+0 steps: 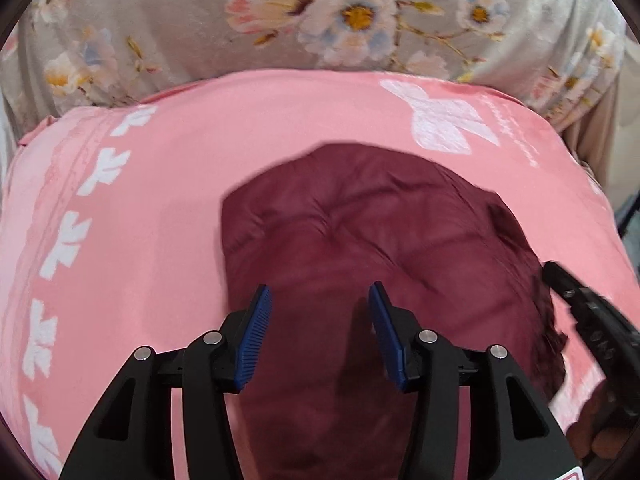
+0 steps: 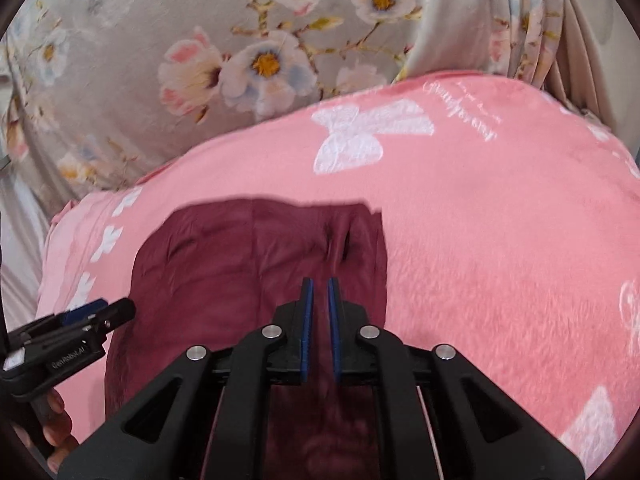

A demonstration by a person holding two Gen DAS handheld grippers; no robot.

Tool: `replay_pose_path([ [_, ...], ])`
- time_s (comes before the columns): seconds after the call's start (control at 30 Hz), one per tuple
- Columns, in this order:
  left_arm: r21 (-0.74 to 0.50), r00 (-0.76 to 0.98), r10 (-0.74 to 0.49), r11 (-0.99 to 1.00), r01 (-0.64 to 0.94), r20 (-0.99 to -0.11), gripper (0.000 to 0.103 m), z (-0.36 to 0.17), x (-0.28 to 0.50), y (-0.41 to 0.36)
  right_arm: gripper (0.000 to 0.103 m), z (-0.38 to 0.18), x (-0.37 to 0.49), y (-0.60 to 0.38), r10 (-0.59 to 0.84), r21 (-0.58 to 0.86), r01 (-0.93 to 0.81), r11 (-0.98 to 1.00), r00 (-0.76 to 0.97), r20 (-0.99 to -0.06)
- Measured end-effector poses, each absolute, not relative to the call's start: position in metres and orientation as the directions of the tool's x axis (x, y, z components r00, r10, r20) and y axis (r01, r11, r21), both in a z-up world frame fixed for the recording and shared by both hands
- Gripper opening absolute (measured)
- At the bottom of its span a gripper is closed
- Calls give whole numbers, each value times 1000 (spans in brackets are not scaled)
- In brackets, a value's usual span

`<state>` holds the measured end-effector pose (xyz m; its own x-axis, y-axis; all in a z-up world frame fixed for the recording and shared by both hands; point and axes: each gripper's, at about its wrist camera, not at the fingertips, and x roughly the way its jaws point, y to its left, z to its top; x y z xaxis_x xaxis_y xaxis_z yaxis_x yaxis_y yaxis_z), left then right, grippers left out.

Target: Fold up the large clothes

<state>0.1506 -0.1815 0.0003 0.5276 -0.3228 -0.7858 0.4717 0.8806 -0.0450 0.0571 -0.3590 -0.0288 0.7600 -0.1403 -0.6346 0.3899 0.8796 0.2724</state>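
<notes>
Maroon garment (image 1: 372, 256) is lying on a pink blanket (image 1: 160, 208), already gathered into a compact, rounded-rectangular bundle; folding is judged well advanced, with perhaps a final fold or smoothing left. Its long axis is running from the near edge away toward the floral sheet (image 1: 200, 28). Left claw (image 1: 320, 332) is hovering released over the near part. Right claw (image 2: 320, 320) is nearly clenched, with no cloth visibly pinched.

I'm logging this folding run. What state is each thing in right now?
Maroon garment: folded, wrinkled, lying on the pink blanket.
Pink blanket: spread flat.
Left gripper: open, holding nothing.
Right gripper: nearly closed, a narrow gap showing, nothing visibly held.
</notes>
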Motion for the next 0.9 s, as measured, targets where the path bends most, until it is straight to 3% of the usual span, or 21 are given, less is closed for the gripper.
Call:
replay_pose_path([
  [0.23,82,580,-235,881,467,-780,53,-25,130,-196,4,-65,53,-357,-121,285,404,869,733,-669],
  [0.9,157,636,-192,879,450,-748,55,-45,129,-206,4,-81,53,-361,-119,308,397,865,757,-642],
])
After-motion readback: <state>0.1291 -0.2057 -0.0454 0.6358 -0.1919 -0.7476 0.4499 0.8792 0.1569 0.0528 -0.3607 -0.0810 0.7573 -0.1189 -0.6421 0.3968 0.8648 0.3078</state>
